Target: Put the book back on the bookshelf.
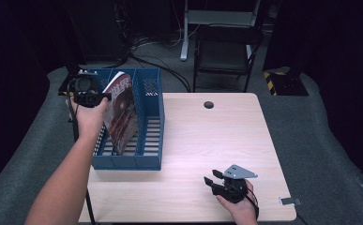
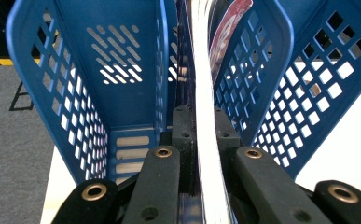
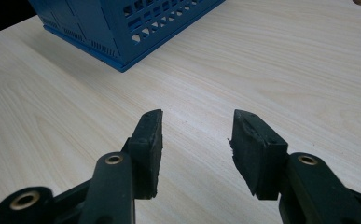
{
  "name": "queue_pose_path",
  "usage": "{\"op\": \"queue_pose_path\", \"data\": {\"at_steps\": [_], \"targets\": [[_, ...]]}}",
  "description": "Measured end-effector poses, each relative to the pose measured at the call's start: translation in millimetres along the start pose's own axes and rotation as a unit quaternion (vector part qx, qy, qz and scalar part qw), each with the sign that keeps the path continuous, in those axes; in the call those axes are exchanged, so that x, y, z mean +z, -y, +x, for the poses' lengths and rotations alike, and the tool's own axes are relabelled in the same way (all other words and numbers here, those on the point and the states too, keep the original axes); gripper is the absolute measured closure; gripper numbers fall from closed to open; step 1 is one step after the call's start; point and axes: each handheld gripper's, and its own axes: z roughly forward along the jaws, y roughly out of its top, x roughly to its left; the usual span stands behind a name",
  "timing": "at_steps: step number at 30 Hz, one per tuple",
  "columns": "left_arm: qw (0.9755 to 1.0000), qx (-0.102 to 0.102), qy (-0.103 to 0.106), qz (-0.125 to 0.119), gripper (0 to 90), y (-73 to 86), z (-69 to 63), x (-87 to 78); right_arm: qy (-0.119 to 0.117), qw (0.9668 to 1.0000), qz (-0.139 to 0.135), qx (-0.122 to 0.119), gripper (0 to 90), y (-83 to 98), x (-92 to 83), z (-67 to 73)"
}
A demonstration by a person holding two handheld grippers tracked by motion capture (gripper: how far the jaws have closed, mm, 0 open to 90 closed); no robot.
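1. Magazine [image 1: 121, 112] stands tilted in the blue rack [image 1: 148, 161] — in a middle slot, its top edge above the rack's rim.
2. Left gripper [image 1: 105, 96] is clamped on the magazine's upper edge; in the left gripper view its jaws press both sides of the white page edges [image 2: 205, 116].
3. Rack sits on the desk [image 1: 207, 140], at its left side.
4. Right gripper [image 1: 209, 181] rests on the desk near the front edge — jaws spread wide, holding nothing.

The magazine [image 1: 121, 112] cover carries large white characters (too blurred to read).
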Motion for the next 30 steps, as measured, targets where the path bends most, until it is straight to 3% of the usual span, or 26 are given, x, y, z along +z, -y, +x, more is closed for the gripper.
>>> {"op": "queue_pose_path", "data": {"at_steps": [7,10,14,17,21,27,30], "targets": [[0.9999,0.005,0.002,0.012,83.5,5.6,-2.4,7.5,-0.001,1.0000,0.002,0.000,53.2,0.0,-0.3,-0.1],[0.9989,0.014,0.012,0.043,83.1,4.7,-1.5,6.6,-0.002,1.0000,0.004,-0.002,53.2,0.1,0.3,-0.7],[0.9975,0.022,0.020,0.064,82.5,6.3,-1.3,2.3,-0.004,1.0000,0.004,-0.003,53.2,0.2,2.1,0.1],[0.9973,0.025,0.020,0.067,81.7,6.7,-0.1,0.4,-0.007,0.9999,0.006,-0.005,53.2,0.0,2.8,1.2],[0.9962,0.018,0.042,0.074,78.1,6.2,5.1,-5.5,-0.005,0.9999,0.007,-0.005,53.2,0.0,3.8,2.4],[0.9938,0.041,0.044,0.094,75.7,3.7,4.3,-15.4,-0.001,1.0000,0.008,-0.001,53.2,0.9,5.5,2.2],[0.9936,0.041,0.045,0.095,74.4,3.3,4.8,-17.7,-0.003,0.9999,0.012,-0.004,53.2,0.6,6.2,3.0]]}}
